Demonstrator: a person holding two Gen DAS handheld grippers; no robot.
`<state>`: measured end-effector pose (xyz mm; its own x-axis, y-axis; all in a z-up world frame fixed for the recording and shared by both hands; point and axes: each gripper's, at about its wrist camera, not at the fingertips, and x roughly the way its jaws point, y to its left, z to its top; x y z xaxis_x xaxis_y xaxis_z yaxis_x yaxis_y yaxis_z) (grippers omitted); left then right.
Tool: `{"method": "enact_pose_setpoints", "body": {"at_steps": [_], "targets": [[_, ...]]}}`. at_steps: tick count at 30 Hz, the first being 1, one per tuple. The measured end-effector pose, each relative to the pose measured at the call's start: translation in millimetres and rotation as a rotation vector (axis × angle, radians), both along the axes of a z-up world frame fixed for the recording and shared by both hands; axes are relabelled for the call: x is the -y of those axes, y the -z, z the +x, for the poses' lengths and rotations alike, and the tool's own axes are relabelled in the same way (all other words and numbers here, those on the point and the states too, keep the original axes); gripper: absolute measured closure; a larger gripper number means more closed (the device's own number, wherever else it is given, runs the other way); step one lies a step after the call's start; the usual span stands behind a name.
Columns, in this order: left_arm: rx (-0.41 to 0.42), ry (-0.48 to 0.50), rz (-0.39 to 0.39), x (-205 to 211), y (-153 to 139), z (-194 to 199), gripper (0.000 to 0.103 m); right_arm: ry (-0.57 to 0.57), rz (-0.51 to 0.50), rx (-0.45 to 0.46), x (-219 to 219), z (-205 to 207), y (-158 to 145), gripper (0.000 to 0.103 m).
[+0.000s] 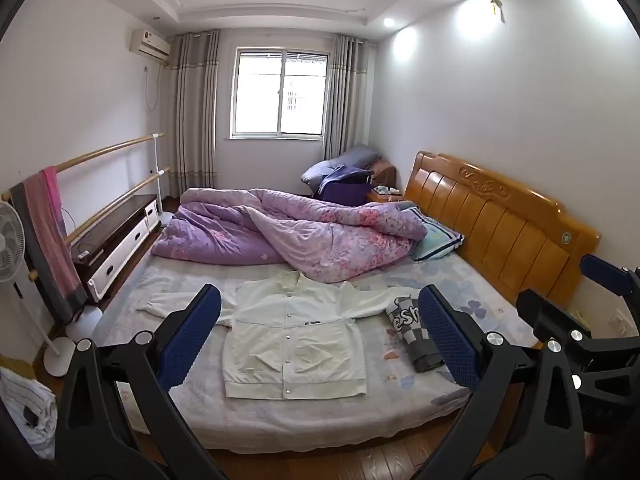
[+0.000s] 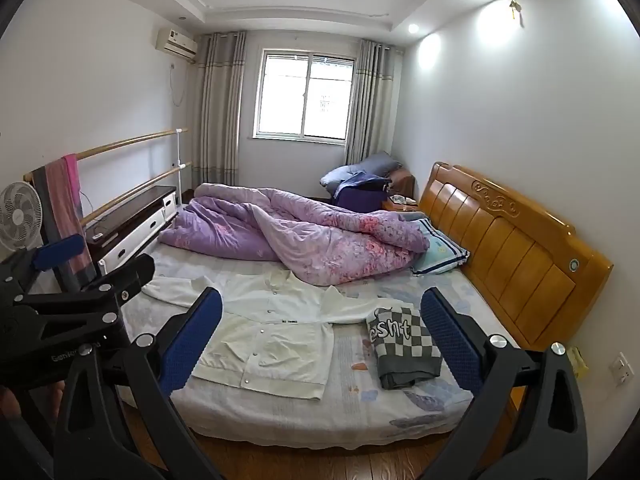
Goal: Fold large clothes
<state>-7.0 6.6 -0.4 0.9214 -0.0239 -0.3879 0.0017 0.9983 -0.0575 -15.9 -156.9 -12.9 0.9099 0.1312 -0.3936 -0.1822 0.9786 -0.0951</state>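
Observation:
A white snap-front jacket (image 1: 296, 336) lies flat on the bed with its front up and its sleeves spread; it also shows in the right wrist view (image 2: 272, 344). A folded grey-and-white checked garment (image 1: 408, 328) lies to its right, over the right sleeve's end, and shows in the right wrist view too (image 2: 404, 348). My left gripper (image 1: 320, 336) is open and empty, held above the near side of the bed. My right gripper (image 2: 320, 336) is open and empty, to the right of the left one. Both are apart from the clothes.
A rumpled purple quilt (image 1: 288, 236) covers the far half of the bed. A wooden headboard (image 1: 500, 224) is on the right, with a pillow (image 1: 436, 240) by it. A fan (image 1: 12, 244), a rail with a scarf and a low cabinet (image 1: 116, 236) stand left. Wooden floor lies below.

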Motion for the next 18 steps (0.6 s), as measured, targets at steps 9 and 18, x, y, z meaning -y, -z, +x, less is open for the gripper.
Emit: {"method": "enact_pose_setpoints", "body": {"at_steps": [9, 18], "targets": [[0.005, -0.006, 0.021, -6, -1, -6, 0.005, 0.001, -0.012, -0.019, 2, 3, 2, 0.007], [0.004, -0.004, 0.026, -8, -3, -6, 0.005, 0.001, -0.012, -0.022, -1, 3, -1, 0.007]]}}
